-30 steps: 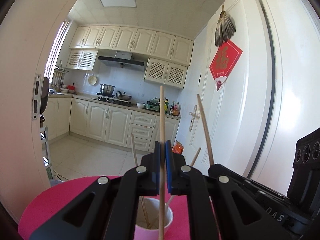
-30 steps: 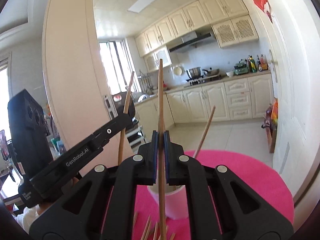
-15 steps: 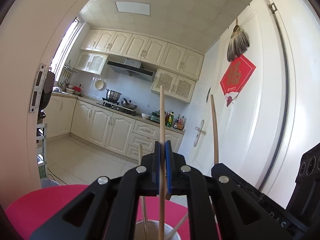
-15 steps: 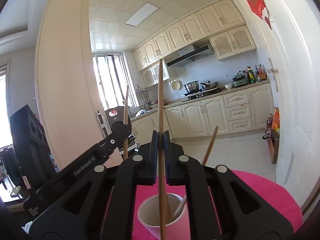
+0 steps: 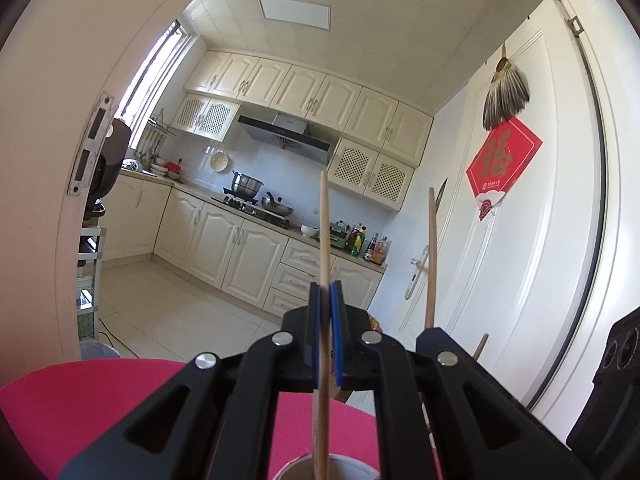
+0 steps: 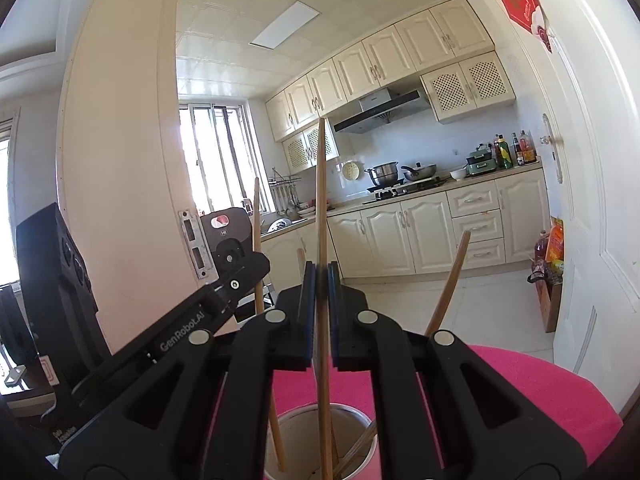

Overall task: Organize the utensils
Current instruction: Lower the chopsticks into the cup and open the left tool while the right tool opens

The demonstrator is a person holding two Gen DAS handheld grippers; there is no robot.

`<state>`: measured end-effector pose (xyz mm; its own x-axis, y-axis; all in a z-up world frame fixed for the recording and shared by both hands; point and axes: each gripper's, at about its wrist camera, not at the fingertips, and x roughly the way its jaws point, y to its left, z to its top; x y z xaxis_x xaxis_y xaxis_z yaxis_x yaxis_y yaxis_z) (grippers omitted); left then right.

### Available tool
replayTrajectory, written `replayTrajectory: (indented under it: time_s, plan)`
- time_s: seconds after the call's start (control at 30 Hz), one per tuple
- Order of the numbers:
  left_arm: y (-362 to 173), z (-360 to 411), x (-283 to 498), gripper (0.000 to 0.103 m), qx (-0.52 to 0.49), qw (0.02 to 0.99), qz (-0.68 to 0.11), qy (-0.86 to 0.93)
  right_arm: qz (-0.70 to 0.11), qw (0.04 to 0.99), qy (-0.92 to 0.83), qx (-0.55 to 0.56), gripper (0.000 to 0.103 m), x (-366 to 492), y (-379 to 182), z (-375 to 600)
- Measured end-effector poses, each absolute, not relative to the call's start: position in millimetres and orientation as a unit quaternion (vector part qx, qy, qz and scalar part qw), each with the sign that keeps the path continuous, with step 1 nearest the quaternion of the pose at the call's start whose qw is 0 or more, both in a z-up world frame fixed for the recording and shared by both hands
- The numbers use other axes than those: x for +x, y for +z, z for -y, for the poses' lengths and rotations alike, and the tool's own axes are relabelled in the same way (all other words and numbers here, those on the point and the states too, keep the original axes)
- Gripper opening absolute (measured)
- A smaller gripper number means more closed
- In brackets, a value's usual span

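Two jaws clenched on chopsticks [image 6: 320, 184] | cup [image 6: 304, 432] on pink table [image 6: 540, 392] | cream kitchen cabinets [image 5: 224, 240]

A round white paper cup [image 6: 362, 420] is standing on the pink round table [image 6: 540, 392], directly below both black two-finger grippers. The right gripper [image 6: 319, 276] is clamping an upright thin wooden chopstick [image 6: 321, 200], whose lower end is sitting inside the cup. The left gripper [image 5: 325, 294], lying to the left of the right one, is pinching a second upright wooden chopstick [image 5: 325, 220] over the cup. Further chopsticks [image 6: 448, 284] are leaning in the cup. Behind the table, cream kitchen cabinets [image 6: 400, 236] are lining the far wall.
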<state>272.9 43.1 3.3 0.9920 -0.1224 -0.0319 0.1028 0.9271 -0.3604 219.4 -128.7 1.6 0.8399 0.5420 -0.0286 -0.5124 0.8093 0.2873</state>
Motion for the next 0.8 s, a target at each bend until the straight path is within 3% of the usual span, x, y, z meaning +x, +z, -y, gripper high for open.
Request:
replayTrajectory:
  time_s: [0.8]
  plan:
    - [-8.5,-29.4,237.0,0.006,-0.126,0.981,-0.117,-0.091,-0.09,0.952,0.27,0.113,0.006,178.9,-8.6,141.6]
